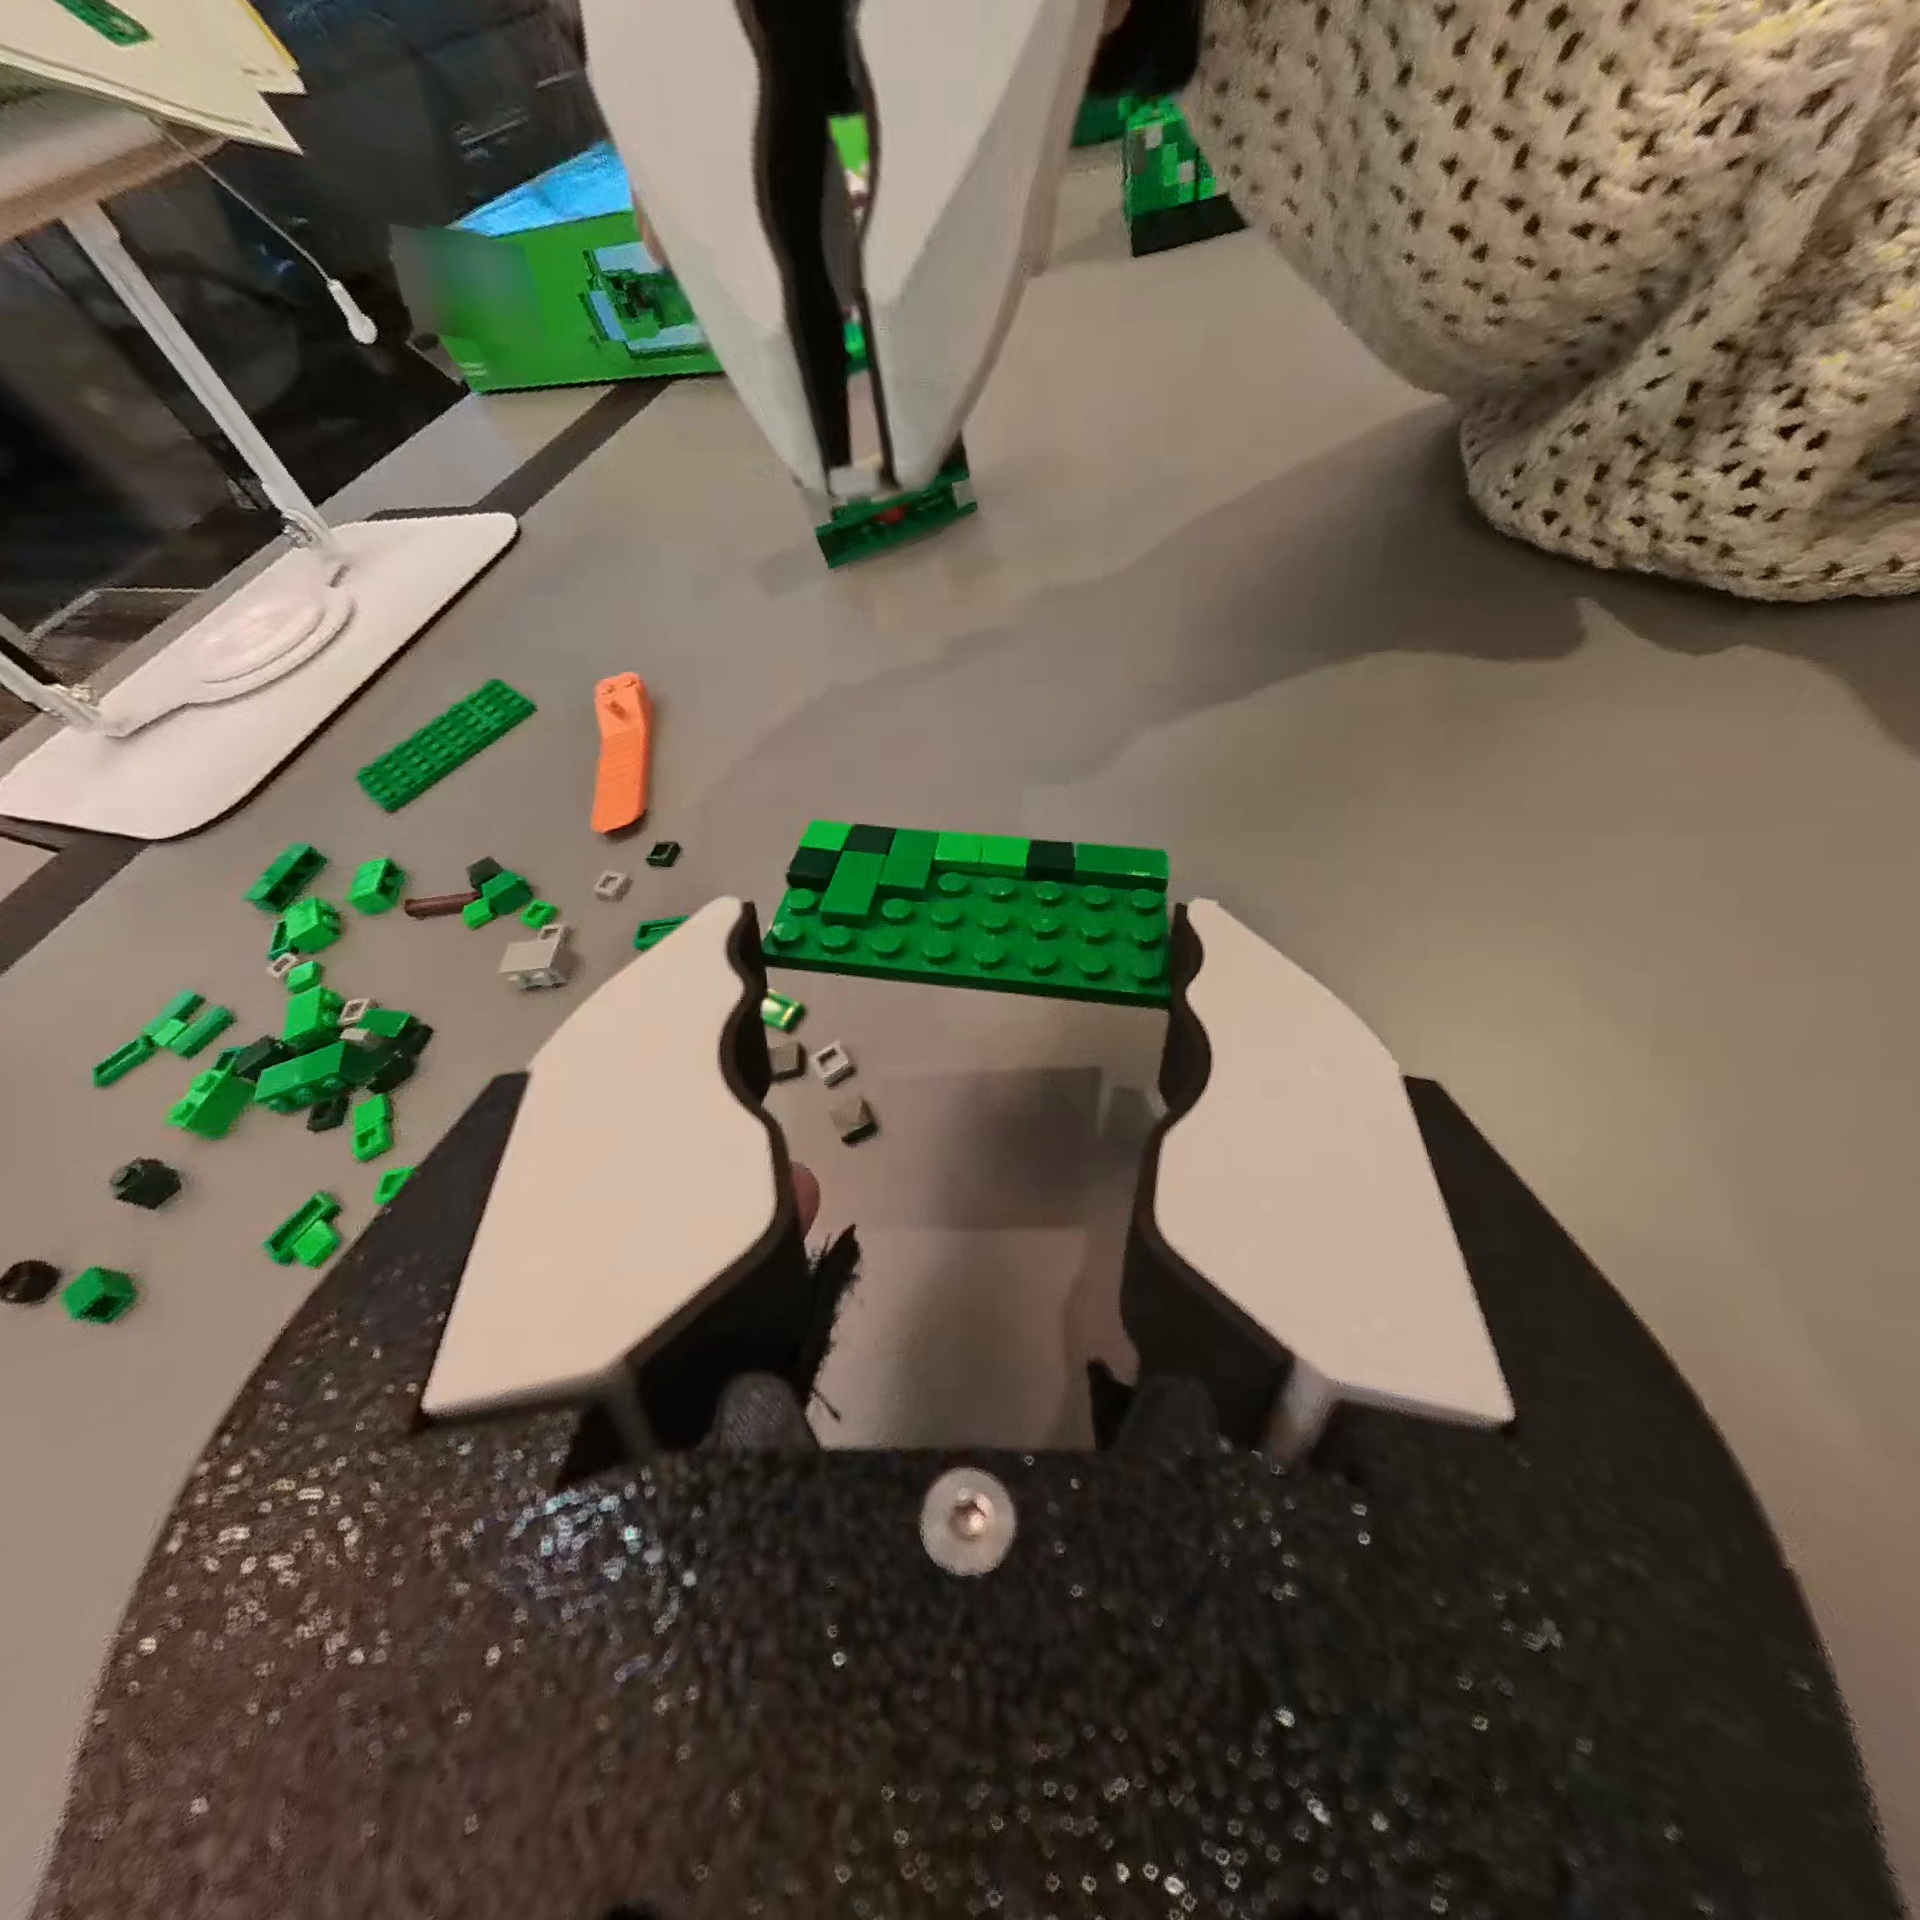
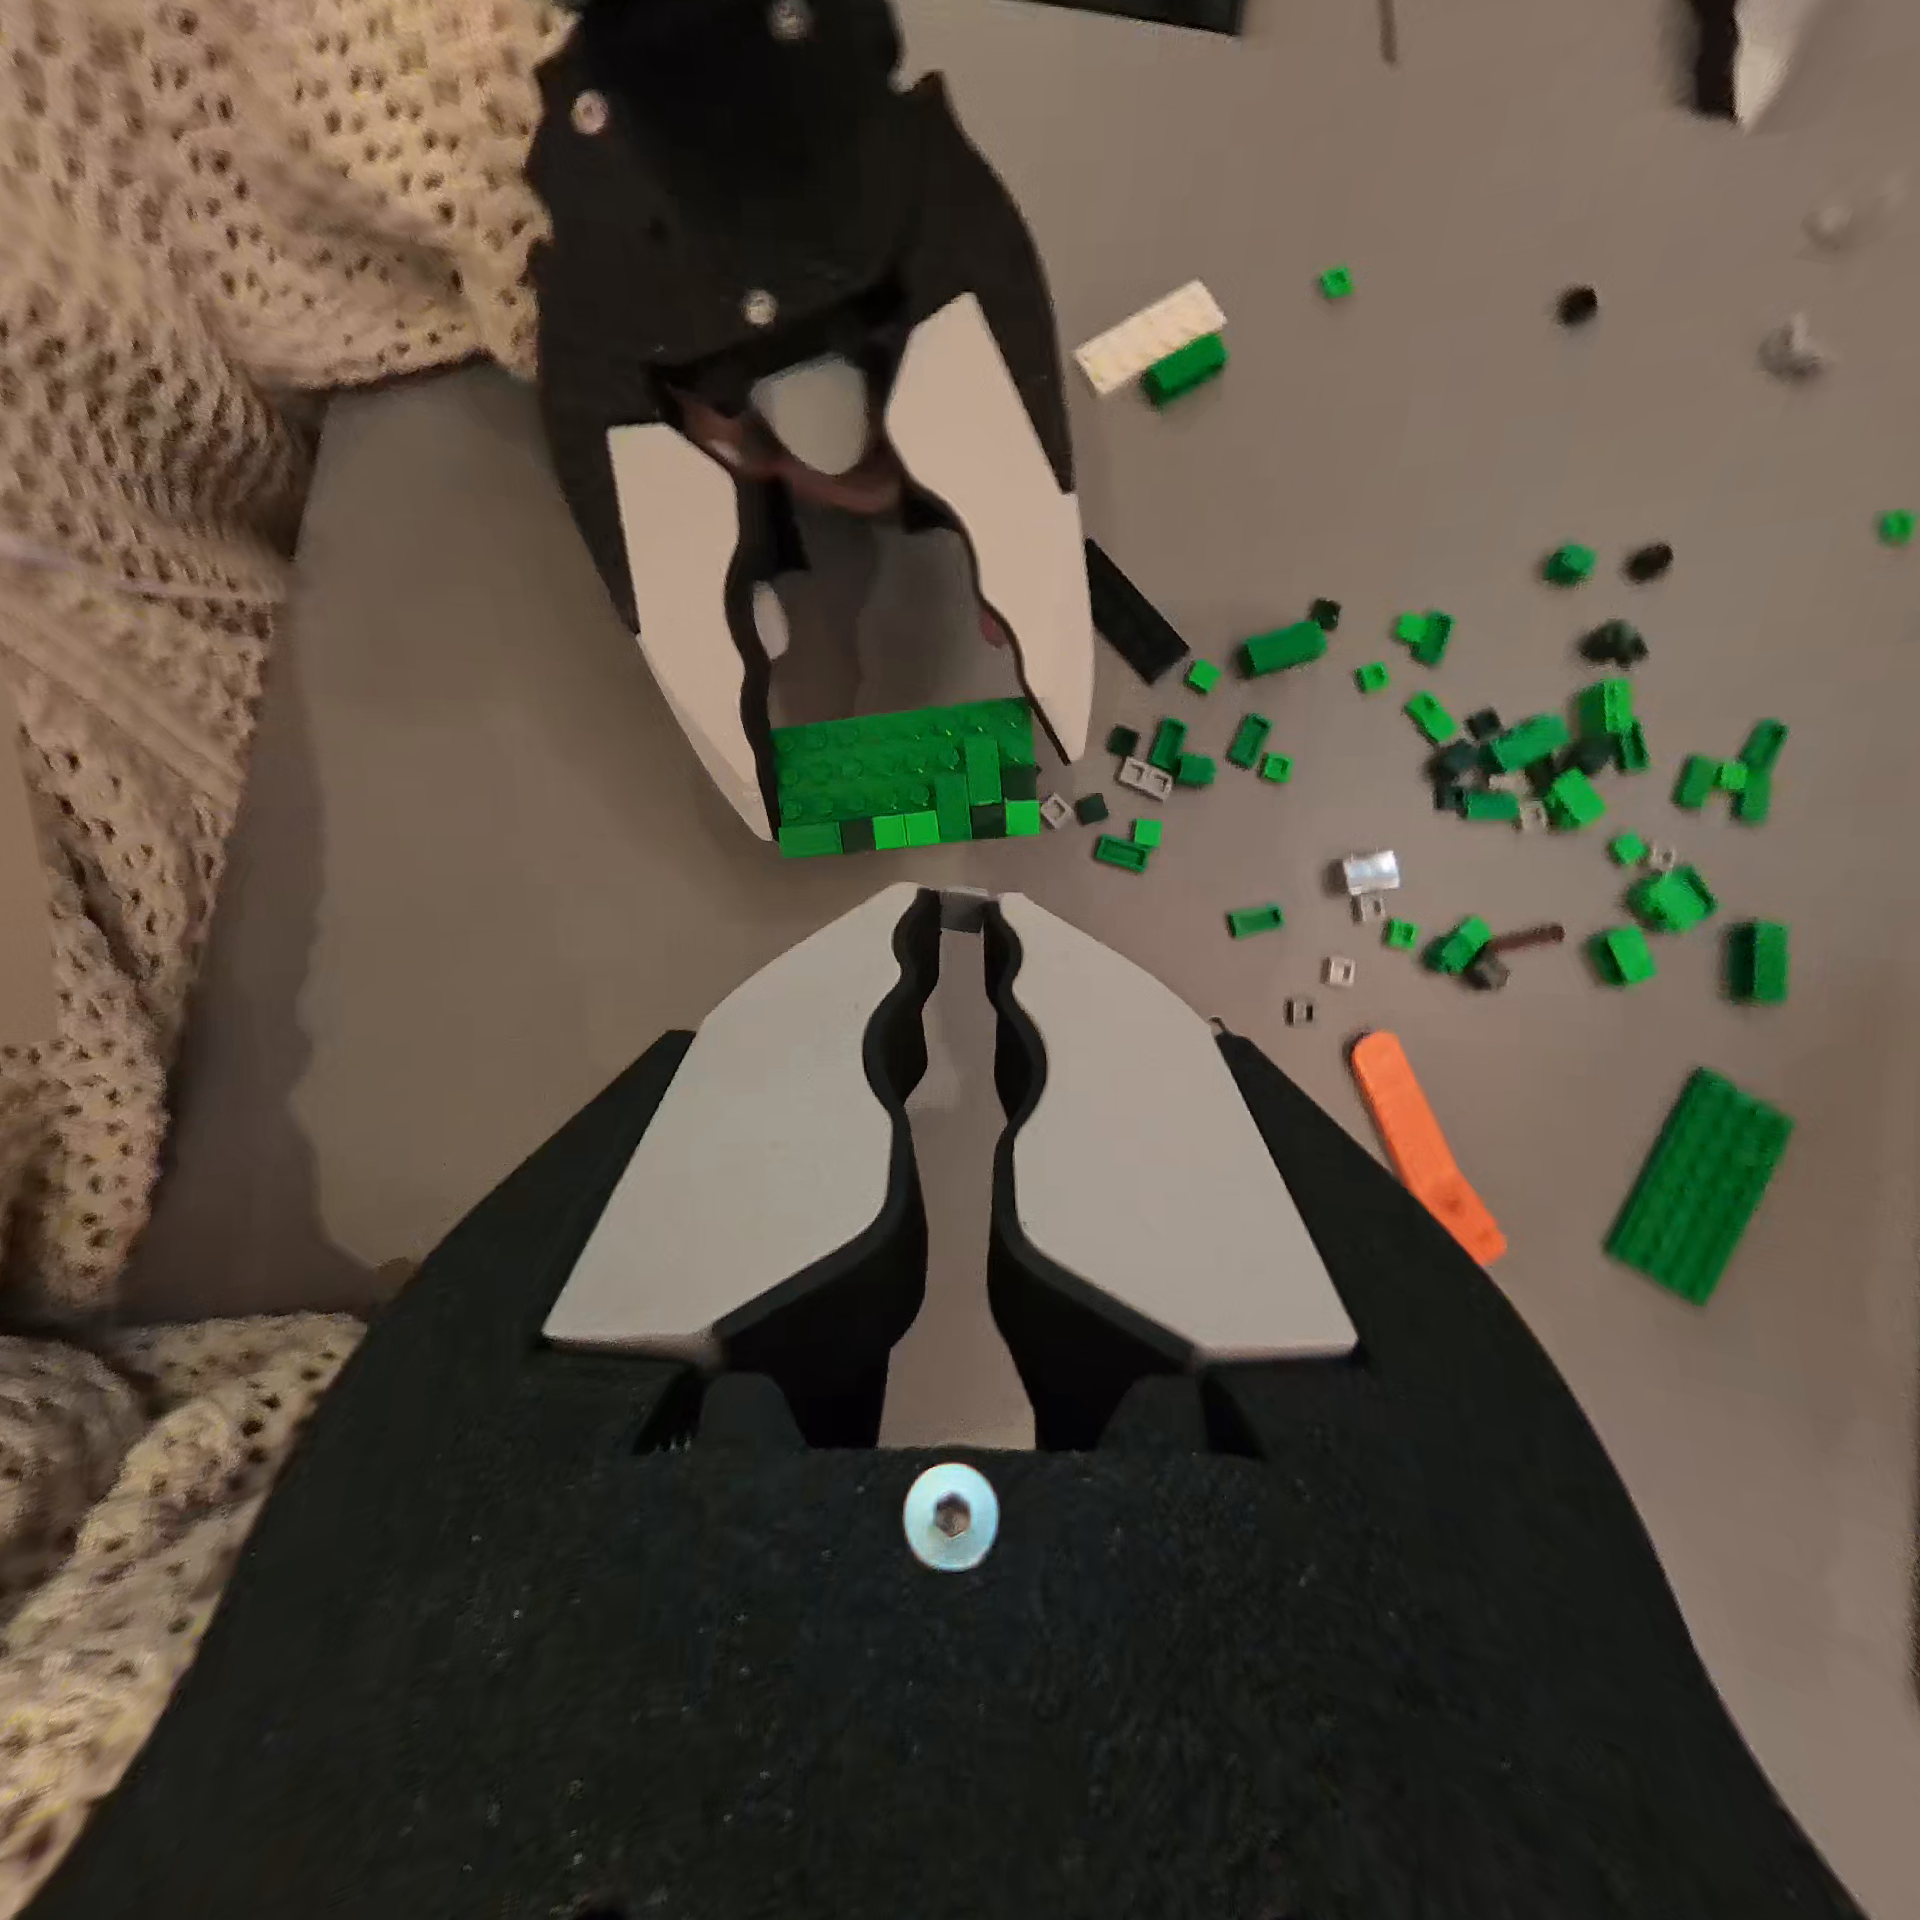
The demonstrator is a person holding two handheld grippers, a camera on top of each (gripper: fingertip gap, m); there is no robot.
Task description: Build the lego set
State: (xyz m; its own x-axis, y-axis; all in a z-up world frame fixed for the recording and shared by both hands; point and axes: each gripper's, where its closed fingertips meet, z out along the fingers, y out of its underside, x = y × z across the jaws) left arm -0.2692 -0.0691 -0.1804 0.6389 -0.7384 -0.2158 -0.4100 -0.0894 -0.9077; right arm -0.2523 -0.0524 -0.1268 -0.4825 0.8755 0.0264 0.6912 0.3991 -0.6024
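Between my left gripper's (image 1: 971, 935) wide-open fingers sits the studded green lego plate (image 1: 966, 940) on the grey table (image 1: 1455, 883), unheld. Only my right wrist view shows the right gripper (image 2: 961, 902) pinching a small grey tile (image 2: 961, 906); my left view shows a green box (image 1: 566, 301).

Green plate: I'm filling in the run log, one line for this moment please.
left gripper: open, flanking green plate | right gripper: shut on grey piece | plate: part-tiled

Glossy plastic bricks (image 1: 312, 1070); smooth matt table (image 1: 1455, 883); open-knit cloth sleeve (image 1: 1558, 260).
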